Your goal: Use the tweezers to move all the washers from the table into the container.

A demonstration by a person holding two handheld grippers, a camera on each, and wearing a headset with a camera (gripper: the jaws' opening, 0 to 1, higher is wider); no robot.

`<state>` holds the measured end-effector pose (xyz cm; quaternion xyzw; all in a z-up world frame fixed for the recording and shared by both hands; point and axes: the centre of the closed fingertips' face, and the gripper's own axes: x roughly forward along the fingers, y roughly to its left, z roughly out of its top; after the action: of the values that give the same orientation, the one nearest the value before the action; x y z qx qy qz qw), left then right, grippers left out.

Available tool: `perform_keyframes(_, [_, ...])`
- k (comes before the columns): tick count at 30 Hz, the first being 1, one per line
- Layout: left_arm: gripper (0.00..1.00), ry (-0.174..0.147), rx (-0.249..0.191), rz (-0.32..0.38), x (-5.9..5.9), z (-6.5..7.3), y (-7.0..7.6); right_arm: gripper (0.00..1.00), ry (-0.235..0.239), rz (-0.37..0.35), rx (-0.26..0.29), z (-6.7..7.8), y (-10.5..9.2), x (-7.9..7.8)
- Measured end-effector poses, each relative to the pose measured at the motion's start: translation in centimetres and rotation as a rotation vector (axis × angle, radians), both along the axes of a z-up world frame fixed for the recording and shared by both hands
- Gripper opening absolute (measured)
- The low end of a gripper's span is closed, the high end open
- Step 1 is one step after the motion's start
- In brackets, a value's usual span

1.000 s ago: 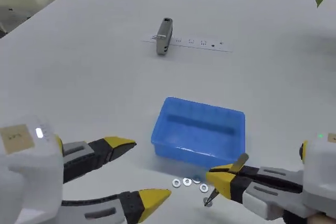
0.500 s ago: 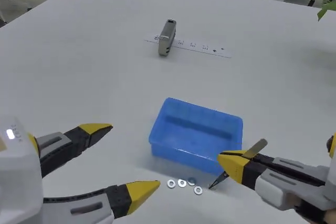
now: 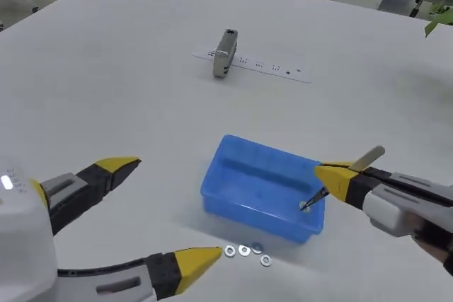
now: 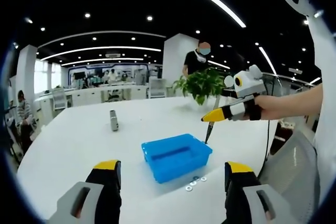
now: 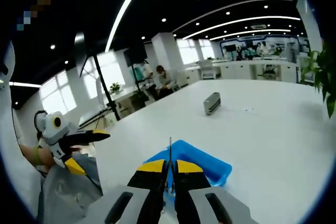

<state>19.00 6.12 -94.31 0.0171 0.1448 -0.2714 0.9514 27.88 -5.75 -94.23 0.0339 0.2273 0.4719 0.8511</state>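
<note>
Head view: grips slim tweezers (image 3: 316, 196) in the clenched jaws of the right gripper (image 3: 331, 174), tips lowered inside the right end of the blue container (image 3: 244, 175), with a small grey speck at the tips, too small to name. Holds the left gripper (image 3: 172, 210) released, jaws spread wide, over the white tabletop (image 3: 106, 83). Finds four washers (image 3: 248, 251) lying on the tabletop just in front of the container.

Left gripper view: looks between parted jaws at the container, washers just beside its near corner.

Right gripper view: looks along pinched jaws and tweezers, down toward the container.
</note>
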Motion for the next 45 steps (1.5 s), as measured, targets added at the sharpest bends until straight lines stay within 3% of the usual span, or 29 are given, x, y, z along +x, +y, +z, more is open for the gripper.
perform_keyframes(8, [0.86, -0.009, -0.02, 0.016, 0.2, -0.3, 0.9, 0.02, 0.015, -0.022, -0.042, -2.0, -0.1, 2.5])
perform_keyframes(12, [0.87, -0.019, -0.009, 0.023, 0.3, -0.5, 1.2, 0.02, 0.023, -0.029, -0.073, -3.6, -0.2, 3.6])
perform_keyframes(20, [0.9, -0.009, 0.005, 0.029, 0.5, -0.9, 1.6, 0.02, 0.036, -0.026, -0.119, -6.1, 0.1, 4.5])
perform_keyframes(29, [0.9, -0.011, 0.009, 0.038, 0.4, -0.4, 1.2, 0.02, 0.022, -0.002, -0.159, -7.4, 0.5, 4.7])
perform_keyframes(30, [0.9, 0.001, 0.01, 0.034, 0.3, -0.6, 1.1, 0.02, 0.023, -0.001, -0.158, -7.5, 0.5, 4.7])
perform_keyframes(33, [0.9, -0.018, 0.011, 0.039, 0.4, -0.2, 1.1, 0.02, 0.02, 0.002, -0.16, -7.7, 0.7, 4.6])
perform_keyframes(36, [0.9, -0.009, 0.002, 0.04, 0.4, -0.3, 1.1, 0.02, 0.02, 0.004, -0.166, -8.0, 0.7, 4.6])
perform_keyframes(45, [0.9, -0.013, 0.0, 0.057, 0.5, -0.2, 1.4, 0.02, 0.002, 0.005, -0.169, -7.9, 0.8, 4.5])
